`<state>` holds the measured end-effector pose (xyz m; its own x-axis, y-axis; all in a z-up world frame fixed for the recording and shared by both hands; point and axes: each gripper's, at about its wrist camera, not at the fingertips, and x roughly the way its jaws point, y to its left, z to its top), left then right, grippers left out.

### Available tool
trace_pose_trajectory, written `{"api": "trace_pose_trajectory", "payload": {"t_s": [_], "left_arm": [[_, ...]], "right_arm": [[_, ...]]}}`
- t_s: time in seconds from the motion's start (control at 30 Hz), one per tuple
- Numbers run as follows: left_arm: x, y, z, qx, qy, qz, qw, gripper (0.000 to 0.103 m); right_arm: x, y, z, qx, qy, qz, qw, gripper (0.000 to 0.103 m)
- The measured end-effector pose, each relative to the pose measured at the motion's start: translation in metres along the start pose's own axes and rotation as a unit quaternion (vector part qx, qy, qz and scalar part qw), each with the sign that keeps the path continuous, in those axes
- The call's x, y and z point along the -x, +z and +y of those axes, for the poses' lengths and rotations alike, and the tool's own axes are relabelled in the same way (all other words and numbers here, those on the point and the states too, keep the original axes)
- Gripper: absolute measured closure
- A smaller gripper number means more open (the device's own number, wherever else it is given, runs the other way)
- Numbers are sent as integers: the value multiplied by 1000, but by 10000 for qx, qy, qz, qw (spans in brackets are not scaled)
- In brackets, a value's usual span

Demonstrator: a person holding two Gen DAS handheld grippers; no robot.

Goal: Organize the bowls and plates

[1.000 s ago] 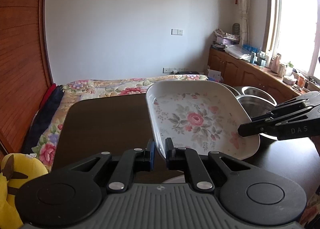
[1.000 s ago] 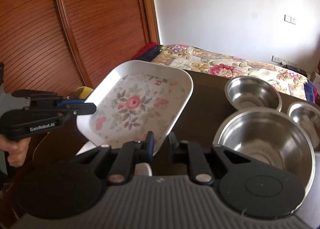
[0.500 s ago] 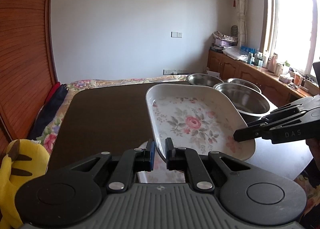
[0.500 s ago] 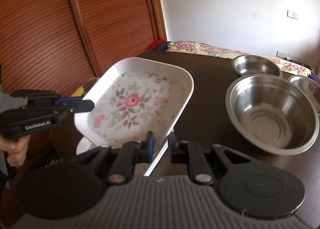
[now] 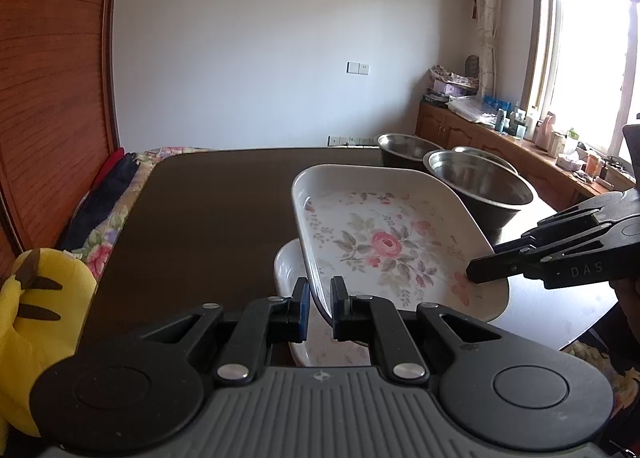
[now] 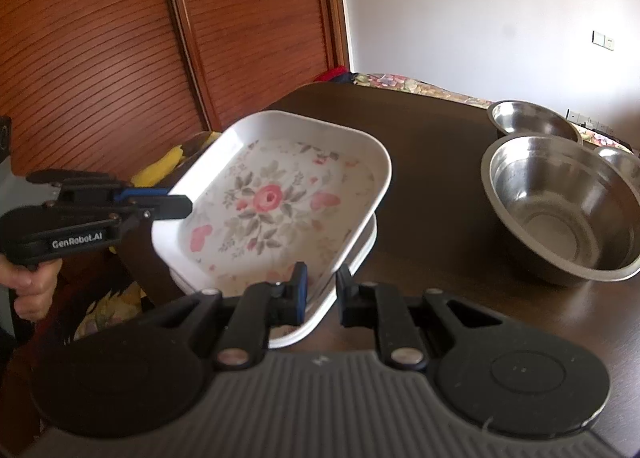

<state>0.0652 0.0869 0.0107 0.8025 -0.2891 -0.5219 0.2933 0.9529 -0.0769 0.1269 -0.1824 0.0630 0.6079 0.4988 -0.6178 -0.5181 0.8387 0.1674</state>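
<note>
A square white plate with a rose print (image 5: 384, 242) (image 6: 272, 198) hangs tilted just above a second white plate (image 5: 286, 266) (image 6: 360, 250) that lies on the dark table (image 5: 208, 218). My left gripper (image 5: 320, 298) (image 6: 180, 202) is shut on the floral plate's near left rim. My right gripper (image 6: 322, 290) (image 5: 474, 272) is shut on the opposite rim. The lower plate is mostly hidden under the held one. A large steel bowl (image 5: 480, 186) (image 6: 560, 210) stands right of the plates, with a smaller steel bowl (image 5: 404, 146) (image 6: 532, 120) behind it.
A third steel bowl (image 6: 622, 162) peeks out behind the large one. A yellow plush toy (image 5: 32, 298) sits off the table's left edge. A floral bed cover (image 5: 108, 226) lies beyond the table. A cluttered wooden cabinet (image 5: 480, 130) runs under the window.
Both grippers have come down with the floral plate, from well above the table to just over the second white plate. The steel bowls have not moved.
</note>
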Motion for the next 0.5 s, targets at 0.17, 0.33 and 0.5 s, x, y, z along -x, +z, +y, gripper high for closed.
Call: {"api": "trace_pose_trajectory", "payload": {"t_s": [0.17,0.33,0.5], "left_arm": [[-8,-6,4,93,-13,103,9999,63],[-12,-8,5,135,-3,137,9998,63],[-13,-11,7,110,55,123,9998,63]], "right_arm": [[3,4,1,49,-42,23,10000,86],[-1,4,1,72,-63,108,9999,86],[-4,3,2,78,-73,99,9999,85]]}}
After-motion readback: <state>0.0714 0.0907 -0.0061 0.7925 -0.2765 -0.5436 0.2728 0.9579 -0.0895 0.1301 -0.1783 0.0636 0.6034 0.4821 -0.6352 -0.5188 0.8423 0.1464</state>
